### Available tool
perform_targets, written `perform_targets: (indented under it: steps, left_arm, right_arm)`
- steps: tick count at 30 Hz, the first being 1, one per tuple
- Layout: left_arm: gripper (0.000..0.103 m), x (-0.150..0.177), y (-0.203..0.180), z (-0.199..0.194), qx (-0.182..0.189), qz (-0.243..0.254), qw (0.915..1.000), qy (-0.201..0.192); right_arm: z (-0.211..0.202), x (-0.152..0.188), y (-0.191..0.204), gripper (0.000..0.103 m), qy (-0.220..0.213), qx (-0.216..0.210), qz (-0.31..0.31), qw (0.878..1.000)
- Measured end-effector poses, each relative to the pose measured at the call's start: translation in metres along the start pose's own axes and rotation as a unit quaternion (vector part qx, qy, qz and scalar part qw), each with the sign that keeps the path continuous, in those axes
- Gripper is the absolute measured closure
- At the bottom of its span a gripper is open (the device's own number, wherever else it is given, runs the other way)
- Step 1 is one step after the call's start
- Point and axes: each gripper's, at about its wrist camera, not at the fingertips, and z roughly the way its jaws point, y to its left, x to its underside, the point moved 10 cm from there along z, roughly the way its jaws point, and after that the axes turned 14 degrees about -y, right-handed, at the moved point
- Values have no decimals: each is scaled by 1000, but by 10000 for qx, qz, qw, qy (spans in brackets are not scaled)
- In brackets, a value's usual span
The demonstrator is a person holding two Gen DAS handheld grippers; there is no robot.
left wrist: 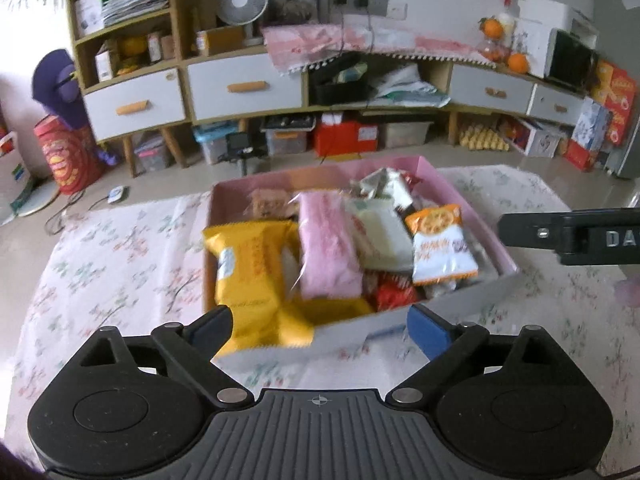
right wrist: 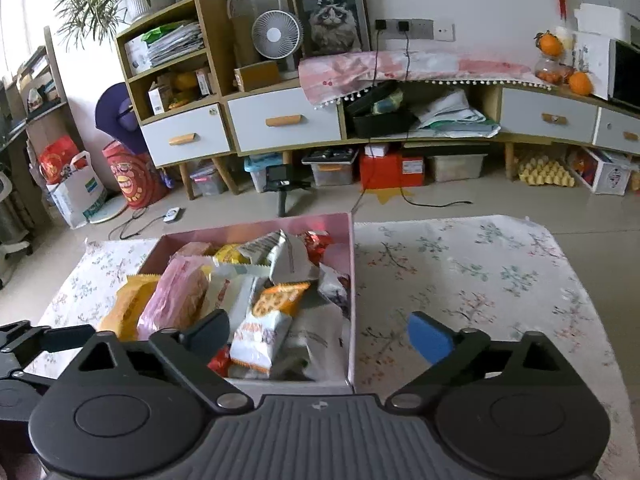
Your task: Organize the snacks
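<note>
A pink box (left wrist: 472, 300) (right wrist: 352, 264) full of snack packets stands on a floral cloth. In it lie a yellow packet (left wrist: 250, 276) (right wrist: 128, 308), a pink packet (left wrist: 326, 248) (right wrist: 176, 300) and an orange-and-white cracker packet (left wrist: 438, 244) (right wrist: 264, 332), with several others behind. The yellow packet hangs over the box's near wall. My left gripper (left wrist: 318, 330) is open just in front of that wall, nothing pressed between its pads. My right gripper (right wrist: 320, 336) is open over the box's near right corner, holding nothing. The right gripper's black finger (left wrist: 568, 232) shows at the right edge of the left wrist view.
The floral cloth (right wrist: 480, 280) (left wrist: 120, 264) spreads wide on both sides of the box. Beyond the table is tiled floor (right wrist: 400, 208), then a low cabinet (right wrist: 280, 120) with drawers, storage boxes beneath it and cables on the floor.
</note>
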Motion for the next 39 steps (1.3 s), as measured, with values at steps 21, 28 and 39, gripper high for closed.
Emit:
perform_targets:
  steps: [21,28,39]
  left_arm:
    - [0,43,12,-91,-809,-526,9942,484]
    - [0,40,13,-88,-863,-517,9942,386]
    - [0,51,25,-77,-977,-628,9914,599]
  right_arm:
    - [-90,37,28,21,613,446,37,9971]
    - [-88,36,28,21,473,484,-120,9976]
    - [-76,43,34,21,516,461,-481,9964]
